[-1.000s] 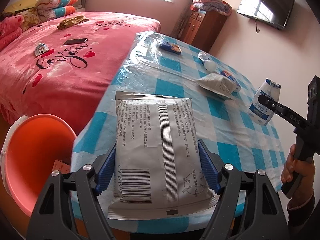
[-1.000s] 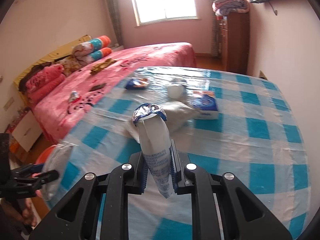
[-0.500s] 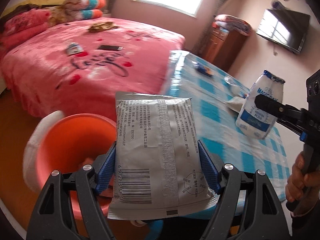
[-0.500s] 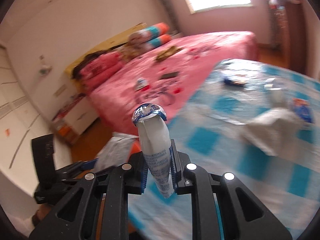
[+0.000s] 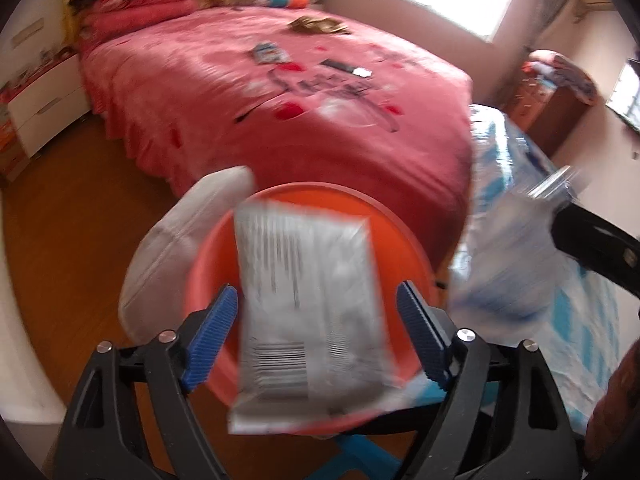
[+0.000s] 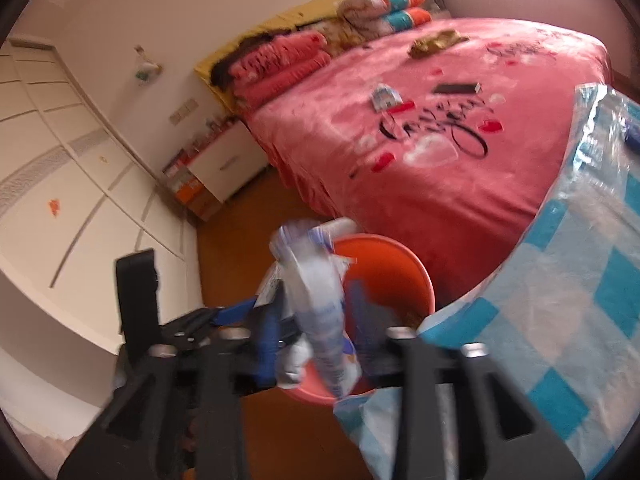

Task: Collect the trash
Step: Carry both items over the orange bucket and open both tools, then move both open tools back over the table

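Left wrist view: left gripper (image 5: pixel 316 332) jaws just spread, grey packet (image 5: pixel 308 304) loose btwn them over orange bin (image 5: pixel 416 248) at 12 o'clock; right gripper (image 6: pixel 316 334) likewise freed its pouch (image 6: pixel 320 300) to drop in.

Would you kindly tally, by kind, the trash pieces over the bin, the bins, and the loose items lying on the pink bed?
Trash pieces over the bin: 2 (silver packet, white-and-blue bottle)
Orange bin: 1
Loose items on the bed: 3 (small packet, black flat device, brown cloth)
Total: 6
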### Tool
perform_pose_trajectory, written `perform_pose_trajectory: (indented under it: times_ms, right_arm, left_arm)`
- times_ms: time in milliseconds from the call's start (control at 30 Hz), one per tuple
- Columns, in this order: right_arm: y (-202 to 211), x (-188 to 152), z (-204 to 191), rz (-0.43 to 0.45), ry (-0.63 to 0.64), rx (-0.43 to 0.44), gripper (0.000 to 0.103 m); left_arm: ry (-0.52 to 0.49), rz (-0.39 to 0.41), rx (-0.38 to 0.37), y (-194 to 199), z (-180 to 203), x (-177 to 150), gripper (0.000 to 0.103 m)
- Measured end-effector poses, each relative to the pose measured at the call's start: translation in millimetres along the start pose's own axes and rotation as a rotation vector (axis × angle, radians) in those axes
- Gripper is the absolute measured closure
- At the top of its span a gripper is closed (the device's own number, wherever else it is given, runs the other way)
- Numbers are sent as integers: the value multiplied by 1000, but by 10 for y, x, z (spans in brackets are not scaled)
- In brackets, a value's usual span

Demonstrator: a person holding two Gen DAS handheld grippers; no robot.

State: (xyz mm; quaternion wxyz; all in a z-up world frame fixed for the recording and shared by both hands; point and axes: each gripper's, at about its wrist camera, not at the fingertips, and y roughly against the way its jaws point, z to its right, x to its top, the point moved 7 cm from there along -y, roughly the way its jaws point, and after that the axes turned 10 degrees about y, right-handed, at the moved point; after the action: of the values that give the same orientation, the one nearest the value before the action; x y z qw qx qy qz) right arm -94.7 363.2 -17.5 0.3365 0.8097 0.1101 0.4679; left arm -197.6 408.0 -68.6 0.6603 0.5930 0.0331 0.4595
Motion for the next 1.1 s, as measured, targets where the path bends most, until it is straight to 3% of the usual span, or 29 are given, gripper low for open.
perform_pose_trajectory:
  times_ms: [67,133,333,700,1100]
  right_arm:
    - [-17,-64,48,-5,-38,11,31]
    - [55,-122,116,5,-58,-7,23]
    - [372,-198,277,64,-40,-114,13]
    - [764,-360,308,147,54,-263,11]
    - [1072,-507,432,208,51,-305,11]
  left_arm:
    - [4,14,25,-2,-75,26,19]
    - [0,28,39,18,-109,55,19]
    - [-20,57,22,115,25,89,19]
    - [-103,73,-79,276,539,4,19]
    - [-164,58,-141,340,932,-118,18]
